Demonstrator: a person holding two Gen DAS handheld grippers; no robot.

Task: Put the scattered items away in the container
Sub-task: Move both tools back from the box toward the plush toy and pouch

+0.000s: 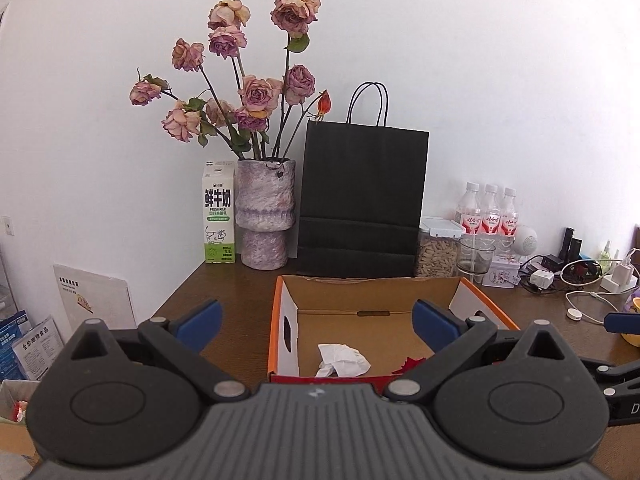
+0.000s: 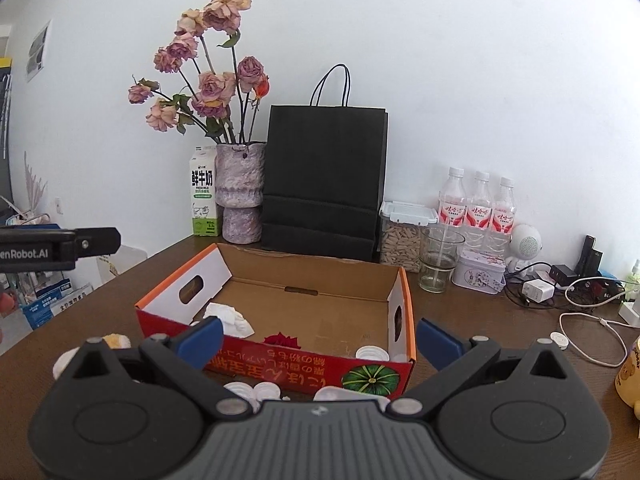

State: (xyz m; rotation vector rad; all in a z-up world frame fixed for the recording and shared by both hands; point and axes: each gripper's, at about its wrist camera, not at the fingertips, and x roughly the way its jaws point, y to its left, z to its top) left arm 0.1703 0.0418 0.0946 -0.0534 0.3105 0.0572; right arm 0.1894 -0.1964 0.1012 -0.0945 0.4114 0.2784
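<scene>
An open cardboard box with orange rims and a red front sits on the brown table. Inside lie a crumpled white tissue, a red flower-like piece and a white cap. Small white round items lie on the table in front of the box, with a yellowish lump at its left. My left gripper hangs open above the box's near edge, holding nothing. My right gripper is open over the box's front wall, empty.
Behind the box stand a milk carton, a vase of dried roses, a black paper bag, a seed jar, a glass, water bottles and a tin. Chargers and cables crowd the right; a yellow mug stands there.
</scene>
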